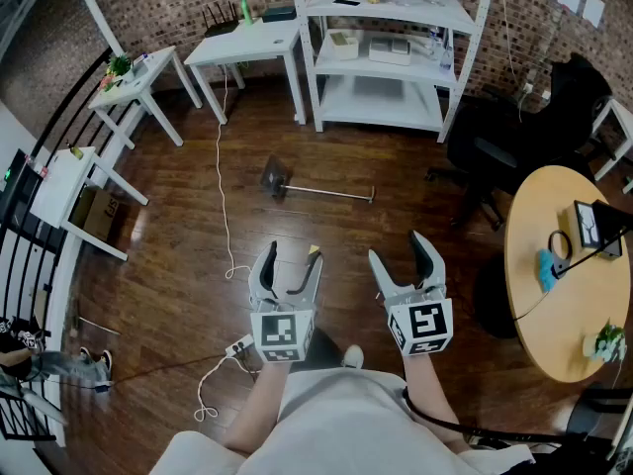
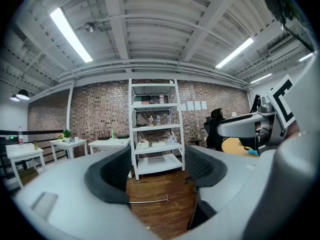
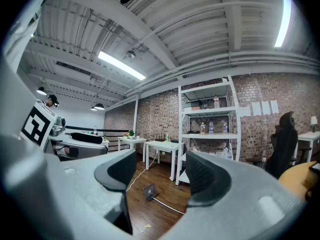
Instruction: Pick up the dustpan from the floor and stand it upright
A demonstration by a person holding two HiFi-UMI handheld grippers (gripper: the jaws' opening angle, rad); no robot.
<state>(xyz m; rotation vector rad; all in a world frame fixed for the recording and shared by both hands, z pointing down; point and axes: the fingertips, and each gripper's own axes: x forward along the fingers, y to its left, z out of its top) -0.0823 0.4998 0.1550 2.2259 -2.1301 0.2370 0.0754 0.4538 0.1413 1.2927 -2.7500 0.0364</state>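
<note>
The dustpan [image 1: 276,178] lies on the wooden floor ahead of me, its dark pan at the left and its long metal handle [image 1: 331,193] running right. The right gripper view shows the pan [image 3: 149,190] with the handle [image 3: 167,205] trailing toward me; the left gripper view shows only the handle [image 2: 149,201]. My left gripper [image 1: 293,262] and right gripper [image 1: 399,250] hover side by side well short of it, both open with nothing between the fingers.
A white shelf unit [image 1: 384,52] and white tables [image 1: 245,46] stand along the brick wall behind the dustpan. A white cable [image 1: 223,201] snakes over the floor at left. A black office chair [image 1: 493,146] and a round wooden table [image 1: 559,265] stand at right.
</note>
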